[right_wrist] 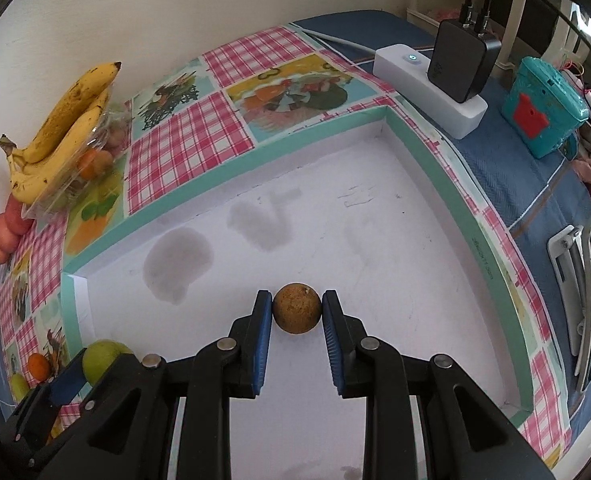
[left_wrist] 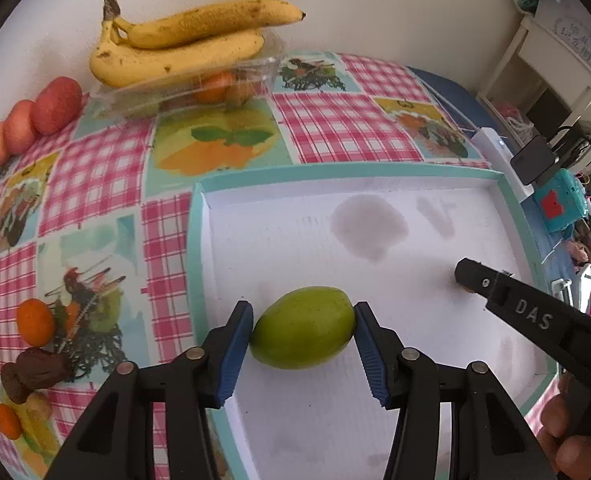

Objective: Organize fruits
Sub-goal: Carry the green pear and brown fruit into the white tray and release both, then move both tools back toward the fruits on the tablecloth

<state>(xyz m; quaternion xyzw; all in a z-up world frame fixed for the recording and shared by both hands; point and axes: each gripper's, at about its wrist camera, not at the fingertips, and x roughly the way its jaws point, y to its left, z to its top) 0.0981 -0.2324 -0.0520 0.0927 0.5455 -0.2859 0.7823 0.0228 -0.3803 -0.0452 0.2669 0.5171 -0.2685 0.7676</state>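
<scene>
A green fruit (left_wrist: 302,327), egg-shaped and smooth, sits clamped between the blue pads of the left gripper (left_wrist: 303,330) above the white floor of a shallow teal-rimmed tray (left_wrist: 375,170). Beside it, the right gripper (right_wrist: 297,314) is closed on a small round brown fruit (right_wrist: 296,308) over the same tray; whether either fruit touches the tray floor is hard to judge from these angles. Grey smudges mark the tray's white bottom. The tray rests on a tabletop (left_wrist: 327,120) covered in a pink-check and fruit-print cloth. At the far edge, against the wall, two speckled bananas (left_wrist: 183,44) lie on a clear plastic container (left_wrist: 183,92) holding more fruit, with three reddish fruits (left_wrist: 35,120) in a row just beside it. Small orange fruits (left_wrist: 35,322) and another green one lie on the cloth left of the tray. A white power strip (right_wrist: 427,88) carrying a black adapter stands beyond the tray's right corner.
</scene>
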